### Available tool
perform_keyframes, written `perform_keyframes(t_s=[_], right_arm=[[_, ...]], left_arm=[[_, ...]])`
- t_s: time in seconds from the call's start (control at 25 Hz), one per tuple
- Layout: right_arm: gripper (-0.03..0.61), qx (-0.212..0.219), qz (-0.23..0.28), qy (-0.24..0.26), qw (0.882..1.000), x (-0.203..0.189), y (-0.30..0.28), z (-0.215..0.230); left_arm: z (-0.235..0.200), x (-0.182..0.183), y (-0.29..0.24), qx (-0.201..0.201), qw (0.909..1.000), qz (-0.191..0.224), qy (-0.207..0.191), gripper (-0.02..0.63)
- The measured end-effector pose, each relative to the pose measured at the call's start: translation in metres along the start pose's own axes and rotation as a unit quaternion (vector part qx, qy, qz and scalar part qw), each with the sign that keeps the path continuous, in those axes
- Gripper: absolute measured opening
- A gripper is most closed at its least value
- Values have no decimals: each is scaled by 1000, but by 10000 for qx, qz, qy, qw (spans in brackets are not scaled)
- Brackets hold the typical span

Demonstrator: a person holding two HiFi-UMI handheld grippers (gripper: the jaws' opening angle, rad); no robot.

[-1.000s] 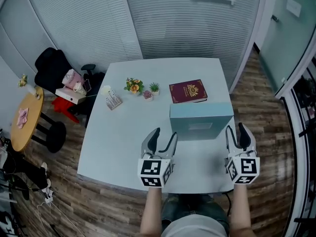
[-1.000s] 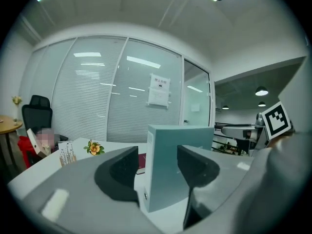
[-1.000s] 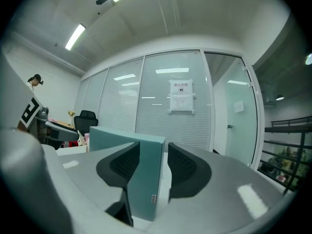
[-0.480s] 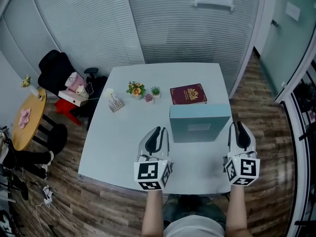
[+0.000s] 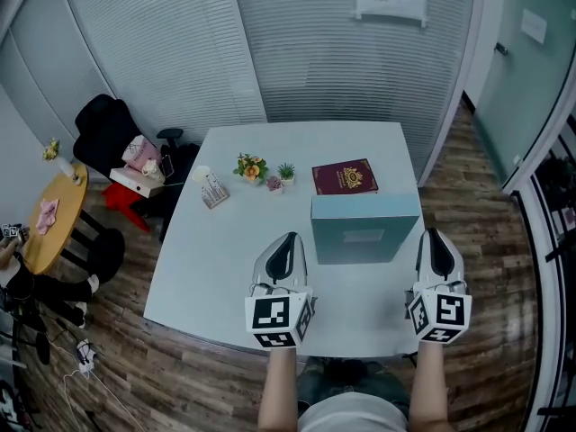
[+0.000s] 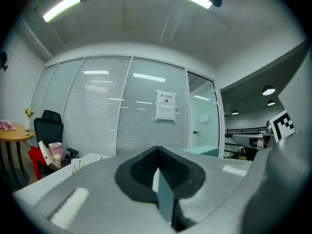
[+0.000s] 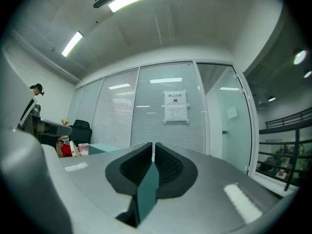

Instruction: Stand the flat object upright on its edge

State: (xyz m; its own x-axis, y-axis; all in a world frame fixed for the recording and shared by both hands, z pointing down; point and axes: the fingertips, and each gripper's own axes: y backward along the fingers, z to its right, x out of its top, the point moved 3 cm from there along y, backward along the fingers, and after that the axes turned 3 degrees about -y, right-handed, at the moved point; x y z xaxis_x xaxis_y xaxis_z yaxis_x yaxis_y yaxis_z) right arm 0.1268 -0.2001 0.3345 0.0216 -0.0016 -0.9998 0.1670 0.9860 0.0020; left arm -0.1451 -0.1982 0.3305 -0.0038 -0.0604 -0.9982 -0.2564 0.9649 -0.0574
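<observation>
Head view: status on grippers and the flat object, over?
Left gripper shut, empty; right gripper shut, empty. Teal box looks upright between them, untouched. Maroon book flat behind it. Nothing between grippers and box.

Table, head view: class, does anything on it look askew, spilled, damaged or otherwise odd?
Nothing is spilled or broken. The only oddity is the teal box, which seems to stand on its edge while the red book behind it lies flat. The left gripper and right gripper are shut and empty.
</observation>
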Motion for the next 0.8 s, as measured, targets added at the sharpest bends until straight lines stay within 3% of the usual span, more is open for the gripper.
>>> perform_keyframes(t_s=[0.8], right_arm=[[38, 23, -37, 66, 10000, -2, 4, 1]], left_arm=[[-1, -1, 7, 83, 10000, -39, -2, 0]])
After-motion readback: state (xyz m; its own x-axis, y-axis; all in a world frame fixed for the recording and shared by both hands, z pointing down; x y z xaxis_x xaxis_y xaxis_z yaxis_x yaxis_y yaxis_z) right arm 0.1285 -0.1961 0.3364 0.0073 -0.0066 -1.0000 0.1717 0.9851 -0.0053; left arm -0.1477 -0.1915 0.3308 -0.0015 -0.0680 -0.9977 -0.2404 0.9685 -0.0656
